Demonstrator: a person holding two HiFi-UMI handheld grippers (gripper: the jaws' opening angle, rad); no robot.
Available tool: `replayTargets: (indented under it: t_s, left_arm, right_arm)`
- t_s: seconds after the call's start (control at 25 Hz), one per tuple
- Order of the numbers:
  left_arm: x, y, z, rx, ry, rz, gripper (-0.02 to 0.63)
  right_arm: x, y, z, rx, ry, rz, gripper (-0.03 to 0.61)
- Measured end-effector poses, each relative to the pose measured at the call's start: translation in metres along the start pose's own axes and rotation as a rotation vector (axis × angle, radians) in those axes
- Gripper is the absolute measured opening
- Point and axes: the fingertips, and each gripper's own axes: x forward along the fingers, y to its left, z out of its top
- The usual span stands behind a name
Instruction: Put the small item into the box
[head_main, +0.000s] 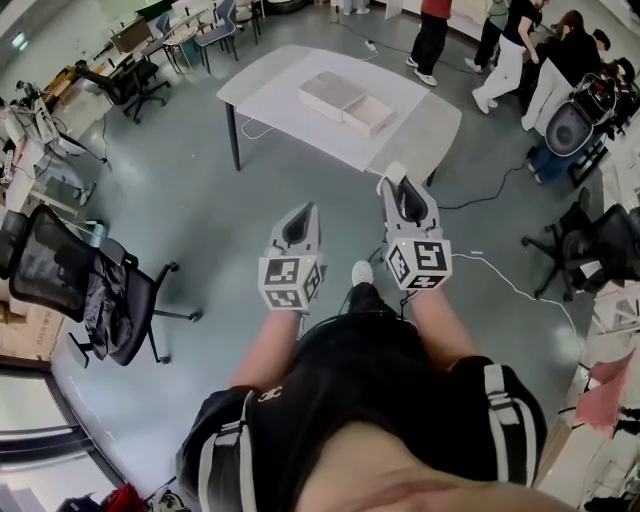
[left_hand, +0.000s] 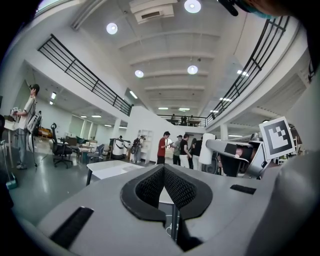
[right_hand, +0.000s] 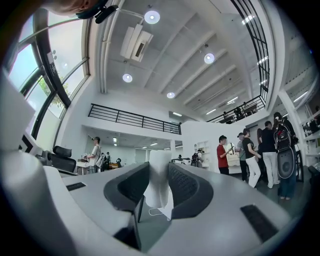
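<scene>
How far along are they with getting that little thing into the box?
Done: the white item is picked up, clamped in the right gripper. In hand: the person holds it out in front, standing well short of the table. Left: walk up to the box on that table and drop it in. The left gripper is shut and empty.

Box (head_main: 345, 100) on worktop (head_main: 270, 92), well ahead of both grippers; left gripper (head_main: 301, 225) just left of right gripper (head_main: 404, 196). Small item (right_hand: 159, 182) sits between the right gripper's fingers (right_hand: 184, 182). Office chair (head_main: 70, 280) on the floor (head_main: 180, 200) far left, people (head_main: 520, 50) behind the worktop at right.
</scene>
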Motion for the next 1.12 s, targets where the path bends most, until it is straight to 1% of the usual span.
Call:
replayTargets:
  t_s: [0.24,0.56,0.8,1.12]
  left_arm:
    - [0.009,0.015,-0.006,0.006,0.011,0.022,0.005]
    - [0.054,0.039,-0.011,0.029,0.033,0.027,0.005]
    - [0.108,0.060,-0.009,0.029,0.041,0.028,0.005]
    - [0.211,0.087,0.000,-0.001,0.060,0.019,0.005]
  right_arm:
    - [0.018,0.002,-0.008,0.000,0.003,0.023,0.120]
    - [0.065,-0.017,-0.033,0.030,0.012,0.023,0.120]
    - [0.114,-0.044,-0.051,0.024,0.030,0.020,0.120]
    - [0.201,-0.094,-0.064,0.024,0.061,0.018,0.120]
